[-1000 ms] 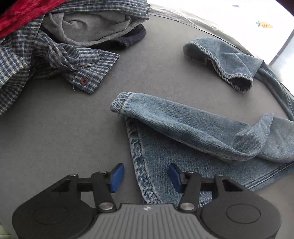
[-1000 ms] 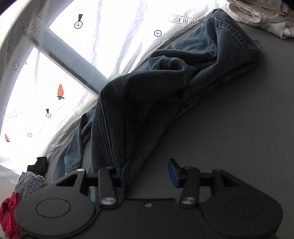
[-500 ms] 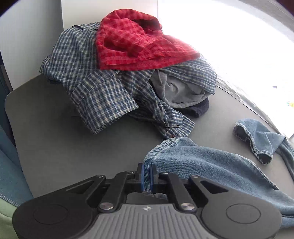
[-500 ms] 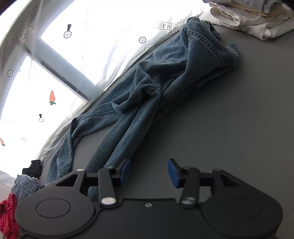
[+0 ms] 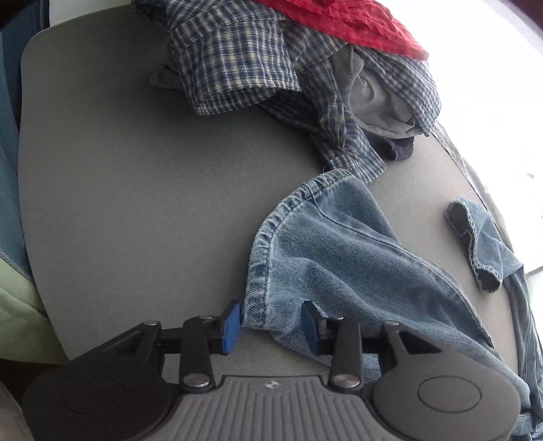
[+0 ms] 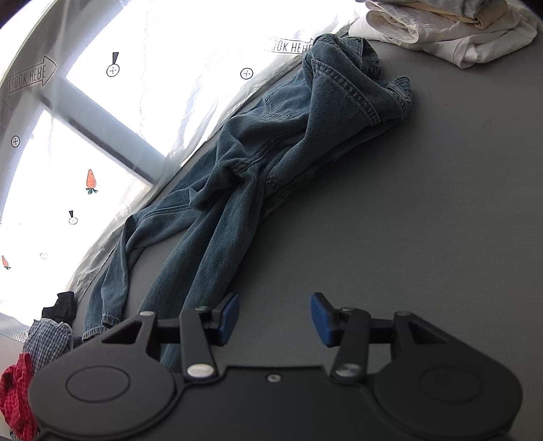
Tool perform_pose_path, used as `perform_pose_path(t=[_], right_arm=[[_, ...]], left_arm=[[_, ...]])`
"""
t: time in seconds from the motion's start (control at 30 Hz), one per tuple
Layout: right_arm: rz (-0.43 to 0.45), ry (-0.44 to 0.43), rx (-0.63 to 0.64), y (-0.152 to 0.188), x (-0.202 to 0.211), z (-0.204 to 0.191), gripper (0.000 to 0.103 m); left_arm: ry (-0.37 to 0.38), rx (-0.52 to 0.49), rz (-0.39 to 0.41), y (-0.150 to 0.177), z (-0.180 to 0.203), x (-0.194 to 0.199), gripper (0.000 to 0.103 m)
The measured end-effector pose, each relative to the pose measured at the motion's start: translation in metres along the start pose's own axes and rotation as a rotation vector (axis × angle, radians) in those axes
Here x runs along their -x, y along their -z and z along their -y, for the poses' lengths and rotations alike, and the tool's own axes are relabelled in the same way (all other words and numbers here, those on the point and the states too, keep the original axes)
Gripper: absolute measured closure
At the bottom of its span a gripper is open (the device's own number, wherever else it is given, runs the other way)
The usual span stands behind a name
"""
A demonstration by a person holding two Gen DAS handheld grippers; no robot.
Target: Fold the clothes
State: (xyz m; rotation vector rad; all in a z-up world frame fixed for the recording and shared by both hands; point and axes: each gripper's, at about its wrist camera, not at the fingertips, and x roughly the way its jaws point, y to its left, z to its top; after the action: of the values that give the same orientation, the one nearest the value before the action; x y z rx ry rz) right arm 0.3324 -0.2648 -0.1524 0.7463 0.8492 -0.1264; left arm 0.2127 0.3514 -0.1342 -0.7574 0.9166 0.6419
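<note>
Jeans sprawled across grey table, legs twisted, waist end far ahead of right gripper, near white folded stack.
Left gripper opening; hem cuff between blue pads, draped loose, not pinched.
Right pads apart, empty; one leg just left of left pad.
Denim: heavy, limp, non-slip, not fragile. Likely drags and bunches.
Best hold: stitched hem corners or waistband, thick seams.
Plaid shirt pile beyond cuff; avoid snagging.

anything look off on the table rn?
Yes: the jeans lie twisted, legs splayed and waist bunched, not flat for folding. One leg hem sits loose between the opening jaws of the left gripper.
</note>
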Motion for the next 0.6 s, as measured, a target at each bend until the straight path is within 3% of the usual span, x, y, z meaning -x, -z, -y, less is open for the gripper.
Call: perform_pose_path(t=[0.07, 0.4, 0.43, 0.47, 0.57, 0.6], right_arm=[[-0.022, -0.015, 0.01, 0.004, -0.005, -0.005, 0.054], [-0.148, -0.175, 0.037, 0.035, -0.062, -0.056, 0.053], [-0.163, -0.198, 0.037, 0.039, -0.071, -0.064, 0.052], [-0.177, -0.217, 0.032, 0.041, -0.078, -0.07, 0.052], [-0.191, -0.234, -0.014, 0.045, -0.098, -0.078, 0.053], [-0.19, -0.239, -0.027, 0.045, -0.103, -0.08, 0.059]], left_arm=[[0.016, 0.014, -0.008, 0.004, -0.004, -0.001, 0.042], [0.067, 0.098, -0.031, 0.002, -0.015, -0.022, 0.043], [0.076, 0.087, -0.034, 0.0, -0.014, -0.023, 0.046], [0.087, 0.071, -0.036, -0.001, -0.013, -0.024, 0.059], [0.072, 0.047, -0.05, -0.006, -0.011, -0.027, 0.079], [0.088, 0.068, -0.05, -0.007, -0.014, -0.027, 0.081]])
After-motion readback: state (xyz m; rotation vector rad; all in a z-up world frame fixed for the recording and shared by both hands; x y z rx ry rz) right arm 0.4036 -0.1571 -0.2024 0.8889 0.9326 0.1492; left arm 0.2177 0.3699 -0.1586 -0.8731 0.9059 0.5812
